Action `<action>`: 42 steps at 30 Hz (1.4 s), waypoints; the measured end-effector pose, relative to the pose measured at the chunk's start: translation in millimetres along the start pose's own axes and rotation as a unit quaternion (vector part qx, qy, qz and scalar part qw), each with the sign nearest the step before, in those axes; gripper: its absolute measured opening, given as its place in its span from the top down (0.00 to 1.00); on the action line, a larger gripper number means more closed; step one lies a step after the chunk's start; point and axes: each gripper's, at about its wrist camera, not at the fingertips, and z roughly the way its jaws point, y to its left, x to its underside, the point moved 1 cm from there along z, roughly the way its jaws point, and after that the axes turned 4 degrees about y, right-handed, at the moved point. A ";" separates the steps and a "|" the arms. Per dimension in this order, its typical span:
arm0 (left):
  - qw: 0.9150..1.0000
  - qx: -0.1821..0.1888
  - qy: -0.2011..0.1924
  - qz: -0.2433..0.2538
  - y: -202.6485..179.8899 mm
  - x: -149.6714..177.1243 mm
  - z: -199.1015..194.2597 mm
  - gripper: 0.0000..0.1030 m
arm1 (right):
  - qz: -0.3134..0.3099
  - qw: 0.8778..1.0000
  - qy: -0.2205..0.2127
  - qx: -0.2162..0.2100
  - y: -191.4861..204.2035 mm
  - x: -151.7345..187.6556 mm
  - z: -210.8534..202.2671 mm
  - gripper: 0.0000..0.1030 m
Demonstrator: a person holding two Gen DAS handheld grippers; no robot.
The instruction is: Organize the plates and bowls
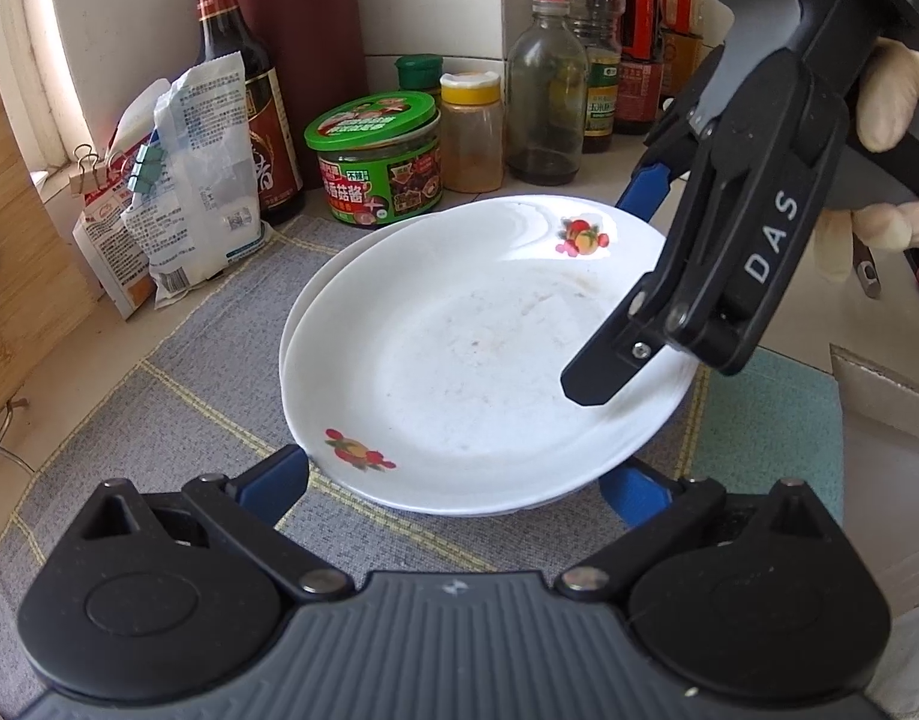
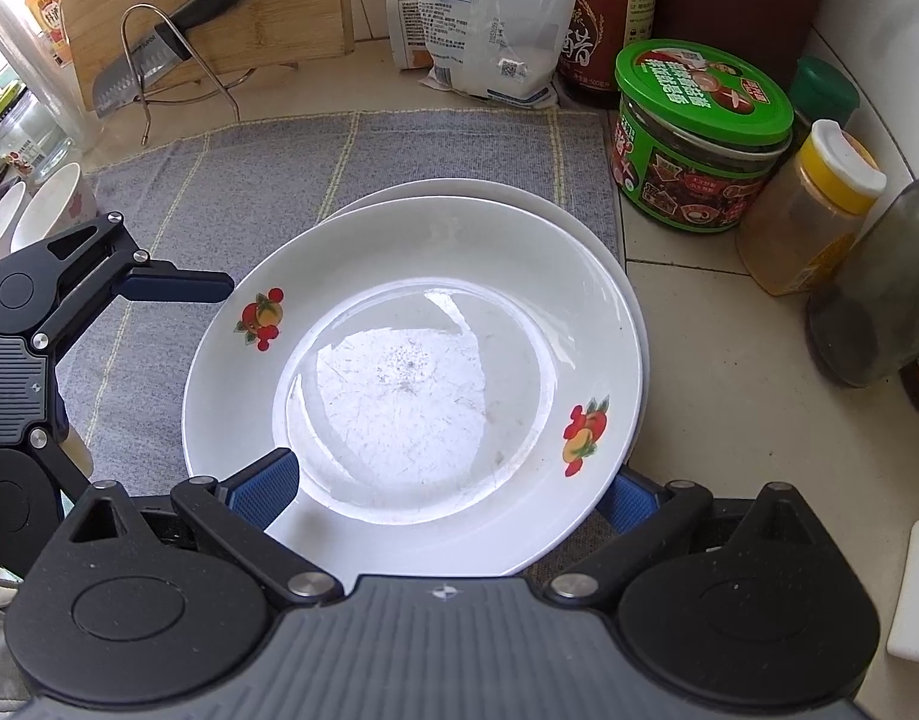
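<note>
Two white plates with fruit prints are stacked on a grey cloth mat (image 1: 177,420); the top plate (image 1: 459,360) (image 2: 411,372) sits slightly off the lower plate (image 2: 459,189). My left gripper (image 1: 456,486) is open wide at the stack's near rim, one blue pad on each side. My right gripper (image 2: 447,489) (image 1: 609,294) is also open. Its left finger (image 2: 267,480) lies over the top plate. Its right finger (image 2: 627,501) sits low by the rim. Neither grips anything. Two white bowls (image 2: 45,210) stand at the mat's left edge.
Close behind the plates stand a green-lidded jar (image 1: 375,156) (image 2: 699,132), a yellow-capped spice jar (image 1: 471,132), several sauce bottles (image 1: 543,90) and clipped bags (image 1: 183,180). A knife (image 2: 159,48) rests in a wire stand against a wooden board. A cardboard box (image 1: 885,420) lies on the right.
</note>
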 end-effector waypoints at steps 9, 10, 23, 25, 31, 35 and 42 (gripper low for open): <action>1.000 0.001 0.004 -0.007 -1.3 2.7 0.6 0.00 | 0.003 0.999 0.012 0.031 -1.2 4.3 5.3 0.00; 1.000 0.000 0.003 -0.006 -1.9 3.2 0.0 0.00 | 0.004 0.999 0.009 0.031 -1.9 5.3 5.0 0.00; 0.993 -0.046 -0.077 -0.075 5.9 11.5 -45.9 0.00 | -0.041 0.988 -0.133 0.069 23.7 18.6 -27.7 0.00; 0.991 -0.055 -0.084 -0.084 6.4 15.5 -52.0 0.00 | -0.046 0.985 -0.152 0.072 28.5 19.5 -32.3 0.00; 0.982 -0.087 -0.120 -0.120 5.8 30.6 -81.9 0.00 | -0.078 0.974 -0.201 0.071 46.1 24.1 -40.1 0.00; 0.972 -0.119 -0.130 -0.155 7.7 43.5 -103.8 0.00 | -0.099 0.969 -0.217 0.059 61.3 25.9 -40.4 0.00; 0.963 -0.155 -0.112 -0.192 21.3 84.6 -136.9 0.00 | -0.133 0.963 -0.231 0.044 109.9 28.0 -38.7 0.00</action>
